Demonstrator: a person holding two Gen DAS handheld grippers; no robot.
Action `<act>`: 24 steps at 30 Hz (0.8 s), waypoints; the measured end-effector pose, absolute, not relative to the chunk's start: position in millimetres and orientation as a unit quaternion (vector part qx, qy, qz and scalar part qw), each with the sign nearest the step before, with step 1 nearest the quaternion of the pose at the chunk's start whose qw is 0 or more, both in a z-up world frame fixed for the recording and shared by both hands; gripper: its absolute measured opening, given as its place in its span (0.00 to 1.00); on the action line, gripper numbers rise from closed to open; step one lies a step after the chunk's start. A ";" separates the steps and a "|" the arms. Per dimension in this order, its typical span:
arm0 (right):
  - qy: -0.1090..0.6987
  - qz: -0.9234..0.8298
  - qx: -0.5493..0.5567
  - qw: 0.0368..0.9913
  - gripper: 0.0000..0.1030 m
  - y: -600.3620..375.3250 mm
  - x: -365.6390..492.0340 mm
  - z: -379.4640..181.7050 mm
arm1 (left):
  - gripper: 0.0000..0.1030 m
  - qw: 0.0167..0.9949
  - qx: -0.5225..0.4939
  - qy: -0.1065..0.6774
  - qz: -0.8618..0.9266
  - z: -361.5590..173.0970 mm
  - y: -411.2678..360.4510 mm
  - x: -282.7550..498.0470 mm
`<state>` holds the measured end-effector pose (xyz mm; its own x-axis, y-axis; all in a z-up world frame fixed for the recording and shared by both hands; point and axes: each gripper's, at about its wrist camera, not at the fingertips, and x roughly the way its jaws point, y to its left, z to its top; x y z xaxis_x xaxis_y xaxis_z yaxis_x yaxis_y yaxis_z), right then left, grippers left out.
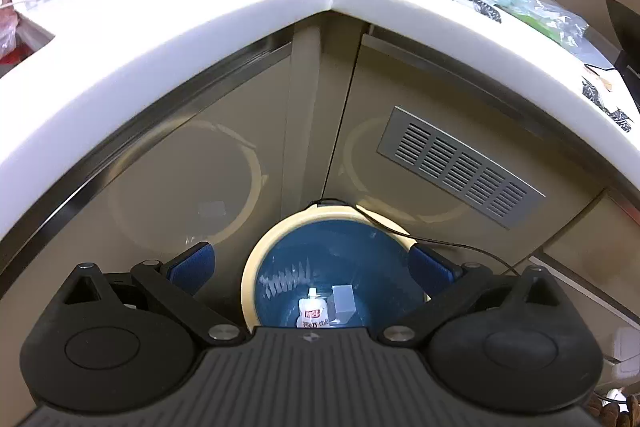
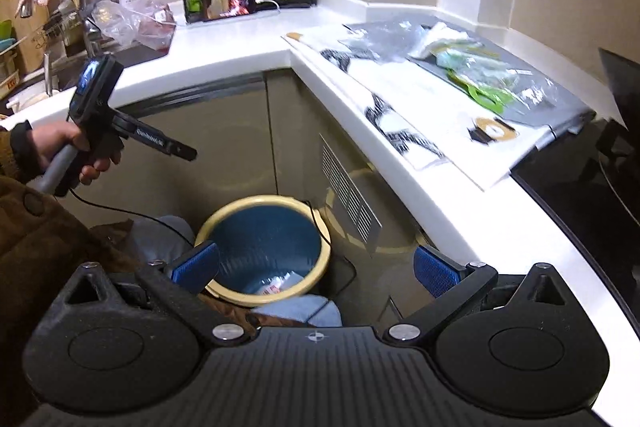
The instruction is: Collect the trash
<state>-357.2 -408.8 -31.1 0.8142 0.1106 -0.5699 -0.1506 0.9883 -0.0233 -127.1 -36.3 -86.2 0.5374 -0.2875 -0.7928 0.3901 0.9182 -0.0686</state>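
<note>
Both tongs stand wide open and empty: the left gripper (image 1: 312,267) hangs above the bin (image 1: 256,267), where a white pouch (image 1: 313,311) and a grey box (image 1: 344,301) lie at the bottom. From the right gripper (image 2: 316,267), the bin (image 2: 264,203) sits on the floor below the counter (image 2: 440,195), with plastic wrappers (image 2: 480,71) lying up on it.

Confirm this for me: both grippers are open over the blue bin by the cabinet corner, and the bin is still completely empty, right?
Not quite. The bin is not empty: the left wrist view shows a white spouted pouch and a small grey box at its bottom. The left gripper and right gripper are indeed open.
</note>
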 end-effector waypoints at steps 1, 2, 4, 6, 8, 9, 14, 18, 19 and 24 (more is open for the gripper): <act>0.294 0.073 -0.036 0.952 1.00 -406.7 -354.9 -29.9 | 1.00 0.876 0.059 0.438 -0.194 -85.4 -37.0 -127.6; 0.292 0.077 -0.039 0.953 1.00 -404.7 -352.6 -28.9 | 1.00 0.876 0.059 0.437 -0.195 -84.6 -37.2 -128.3; 0.287 0.081 -0.041 0.954 1.00 -401.5 -348.4 -27.9 | 1.00 0.876 0.059 0.436 -0.197 -84.1 -36.5 -130.2; 0.285 0.083 -0.037 0.954 1.00 -398.6 -347.0 -28.7 | 1.00 0.876 0.060 0.436 -0.197 -84.6 -35.0 -132.8; 0.283 0.086 -0.034 0.955 1.00 -398.0 -348.5 -30.7 | 1.00 0.875 0.065 0.437 -0.195 -84.6 -33.5 -136.4; 0.282 0.085 -0.036 0.955 1.00 -397.5 -350.1 -31.6 | 1.00 0.875 0.067 0.437 -0.195 -83.8 -32.4 -138.2; 0.255 0.077 -0.024 0.964 1.00 -397.3 -367.0 -34.1 | 1.00 0.883 0.068 0.424 -0.190 -68.7 -27.9 -152.0; 0.225 0.072 -0.008 0.972 1.00 -399.9 -380.2 -38.5 | 1.00 0.892 0.080 0.400 -0.197 -46.9 -30.8 -169.0; 0.217 0.071 -0.005 0.974 1.00 -400.3 -383.7 -40.1 | 1.00 0.894 0.085 0.392 -0.199 -42.3 -31.9 -174.0; 0.182 0.072 0.009 0.981 1.00 -405.6 -399.2 -48.0 | 1.00 0.901 0.089 0.376 -0.198 -26.5 -33.7 -192.4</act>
<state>-399.2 -405.6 -48.0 0.9237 0.1439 -0.3552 -0.1375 0.9896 0.0432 -192.4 -33.7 -26.5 0.6379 -0.2907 -0.7131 0.4242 0.9055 0.0103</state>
